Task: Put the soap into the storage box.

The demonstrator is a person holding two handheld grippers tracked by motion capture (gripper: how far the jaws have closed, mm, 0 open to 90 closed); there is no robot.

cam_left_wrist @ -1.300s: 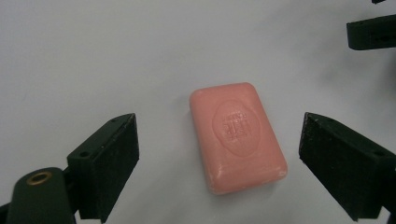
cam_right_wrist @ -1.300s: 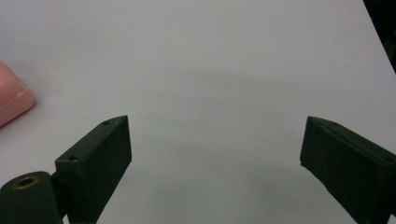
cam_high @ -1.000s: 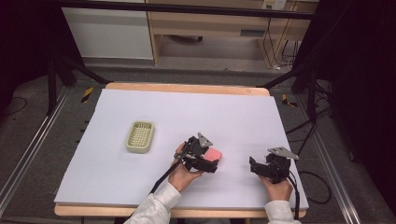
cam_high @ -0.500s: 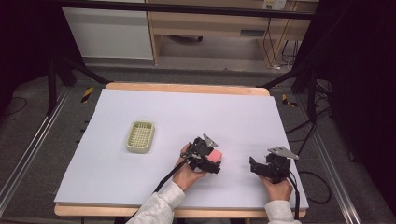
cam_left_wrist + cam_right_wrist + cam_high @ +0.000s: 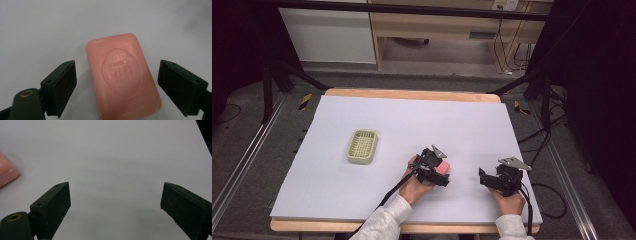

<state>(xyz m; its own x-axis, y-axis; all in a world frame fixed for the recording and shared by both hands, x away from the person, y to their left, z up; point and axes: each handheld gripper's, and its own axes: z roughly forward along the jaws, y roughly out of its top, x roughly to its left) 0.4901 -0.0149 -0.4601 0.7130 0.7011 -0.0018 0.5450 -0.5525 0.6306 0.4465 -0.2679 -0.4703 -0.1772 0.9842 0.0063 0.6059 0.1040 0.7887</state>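
A pink bar of soap (image 5: 122, 77) lies flat on the white table, its embossed face up. My left gripper (image 5: 117, 86) hovers right over it, open, with one jaw on each side of the bar and a gap to each. From above, the soap (image 5: 442, 166) peeks out beside the left gripper (image 5: 432, 167). My right gripper (image 5: 492, 181) rests open near the table's front right; between its jaws (image 5: 115, 205) is bare table. A corner of the soap (image 5: 6, 173) shows at that view's left edge. A pale green slotted soap dish (image 5: 362, 146) stands empty to the left.
The white table sheet (image 5: 412, 125) has a wooden rim at the back and front. Black cables trail from both grippers toward the front edge. Metal frame legs and floor cables flank the table.
My left gripper has shifted slightly right and forward, settling lower over the soap. The right gripper has stayed put.
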